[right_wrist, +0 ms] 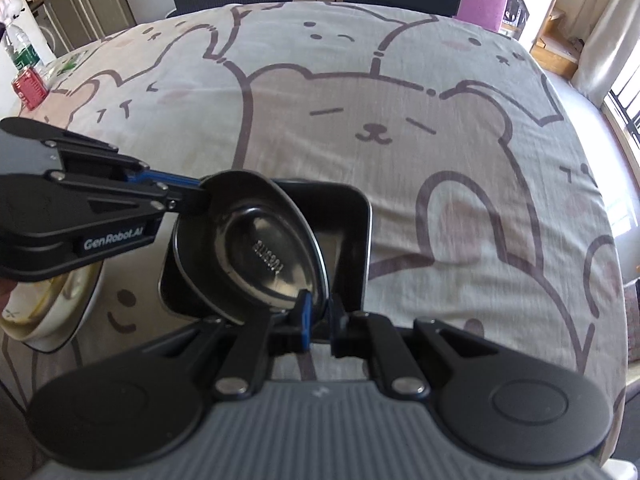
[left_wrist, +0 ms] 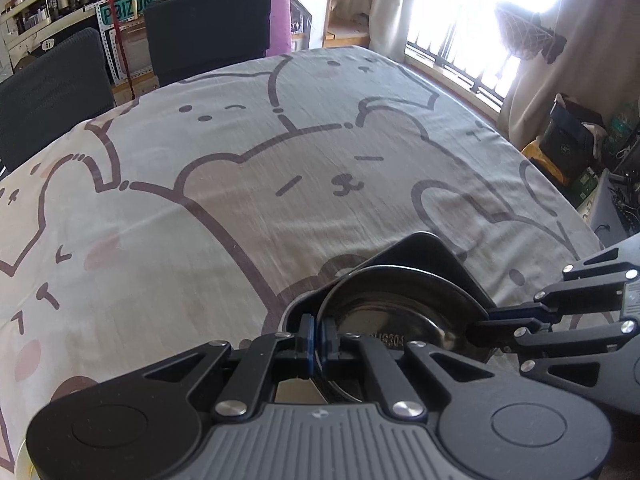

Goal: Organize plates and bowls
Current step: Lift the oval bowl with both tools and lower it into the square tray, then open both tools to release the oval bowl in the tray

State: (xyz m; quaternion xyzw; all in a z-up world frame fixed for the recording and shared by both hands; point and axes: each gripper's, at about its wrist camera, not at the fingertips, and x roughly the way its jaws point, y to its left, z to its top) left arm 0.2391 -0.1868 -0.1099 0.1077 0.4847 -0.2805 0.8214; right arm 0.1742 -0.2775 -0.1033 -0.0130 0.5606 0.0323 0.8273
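A round steel plate point(left_wrist: 384, 312) is held tilted above a square black dish point(left_wrist: 424, 252) on the bear-print tablecloth. My left gripper point(left_wrist: 319, 338) is shut on the steel plate's near rim. My right gripper point(right_wrist: 319, 316) is shut on the same plate's rim point(right_wrist: 256, 248) from the other side, with the black dish point(right_wrist: 352, 232) just behind it. Each gripper shows in the other's view: the right gripper point(left_wrist: 486, 326) comes in from the right, the left gripper point(right_wrist: 188, 196) from the left. A cream bowl point(right_wrist: 60, 308) stands on the table under the left gripper.
The tablecloth point(left_wrist: 240, 184) covers the whole table. Dark chairs point(left_wrist: 208, 28) stand at the far edge. A red box point(right_wrist: 28, 88) and a bottle point(right_wrist: 20, 52) stand at the far left corner. A window point(left_wrist: 480, 20) and clutter are to the right.
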